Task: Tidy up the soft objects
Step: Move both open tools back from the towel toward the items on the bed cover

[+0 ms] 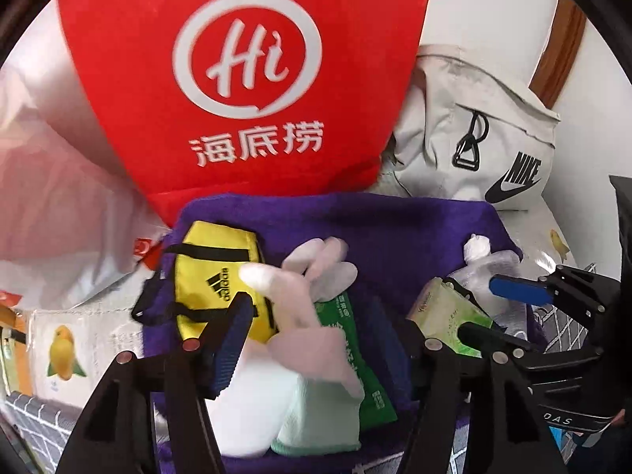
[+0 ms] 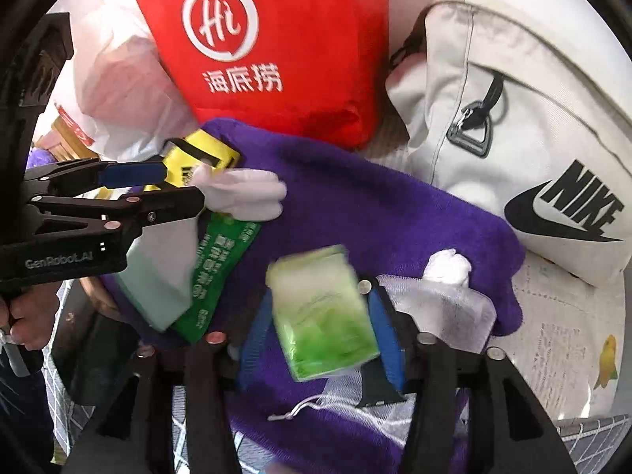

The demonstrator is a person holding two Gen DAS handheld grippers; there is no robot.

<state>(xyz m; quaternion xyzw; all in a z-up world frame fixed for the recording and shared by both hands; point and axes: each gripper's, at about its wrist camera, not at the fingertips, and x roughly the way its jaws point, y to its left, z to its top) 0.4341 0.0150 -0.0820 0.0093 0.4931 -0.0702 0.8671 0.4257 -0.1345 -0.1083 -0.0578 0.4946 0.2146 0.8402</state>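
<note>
A purple towel (image 1: 395, 237) (image 2: 355, 205) lies spread with soft things on it. My left gripper (image 1: 328, 316) (image 2: 181, 185) is open over a blurred white glove (image 1: 300, 276) (image 2: 245, 189), which lies loose between its fingers. Under the glove are a green packet (image 1: 355, 355) (image 2: 221, 260) and a folded mint cloth (image 1: 316, 414) (image 2: 158, 276), with a yellow Adidas pouch (image 1: 213, 268) (image 2: 201, 150) to their left. My right gripper (image 2: 320, 316) (image 1: 478, 308) is open around a blurred green tissue pack (image 2: 324, 312) (image 1: 446, 316). A white mesh pouch (image 2: 442, 300) (image 1: 489, 260) lies just right of it.
A red tote bag (image 1: 245, 79) (image 2: 276, 47) stands behind the towel. A grey Nike bag (image 1: 474, 138) (image 2: 533, 138) sits at the back right and a white plastic bag (image 1: 51, 197) at the left. A printed sheet with yellow birds (image 2: 572, 335) covers the surface.
</note>
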